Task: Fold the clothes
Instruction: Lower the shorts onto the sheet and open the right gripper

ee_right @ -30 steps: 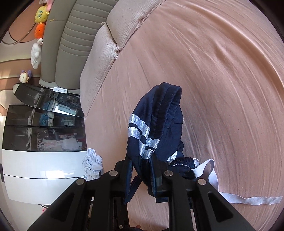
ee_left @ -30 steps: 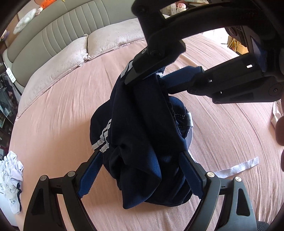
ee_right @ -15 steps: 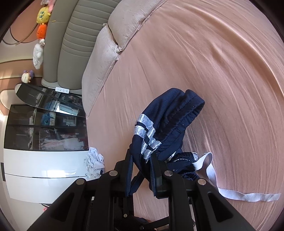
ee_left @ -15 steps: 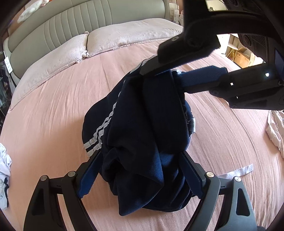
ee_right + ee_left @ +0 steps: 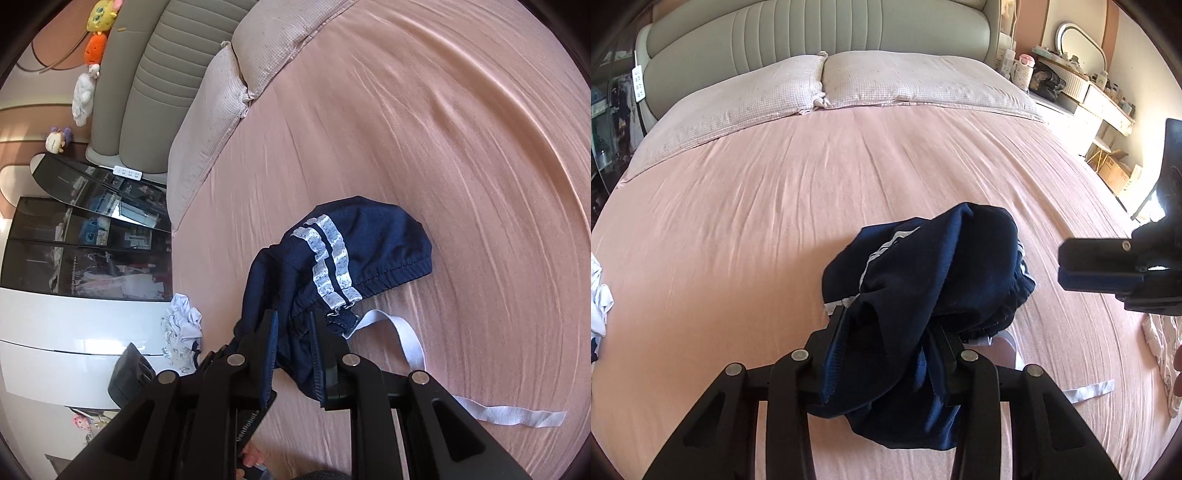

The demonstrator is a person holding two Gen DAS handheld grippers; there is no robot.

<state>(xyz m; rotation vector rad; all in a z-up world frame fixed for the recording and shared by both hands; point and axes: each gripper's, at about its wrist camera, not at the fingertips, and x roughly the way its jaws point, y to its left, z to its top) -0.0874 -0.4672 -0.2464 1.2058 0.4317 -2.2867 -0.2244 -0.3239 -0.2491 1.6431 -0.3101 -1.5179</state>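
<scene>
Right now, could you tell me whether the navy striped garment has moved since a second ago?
Yes: the navy striped garment has slumped rightward, away from the pillow, onto the pink sheet.

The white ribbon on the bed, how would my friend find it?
Start at the big pink bed. In its middle lies bunched dark blue clothing. The white ribbon trails out from under it, flat on the sheet: the only long thin strip there, unlike the crumpled white clothes at the bed's edge.

Bright daylight floods both views, raking across the wrinkled pink bed sheet (image 5: pixel 886 177) and leaving the crumpled navy-blue fabric garment (image 5: pixel 923 288) nearly black in its folds. Fisheye distortion bends the bed's edges; dark vignetting fills every corner.
</scene>
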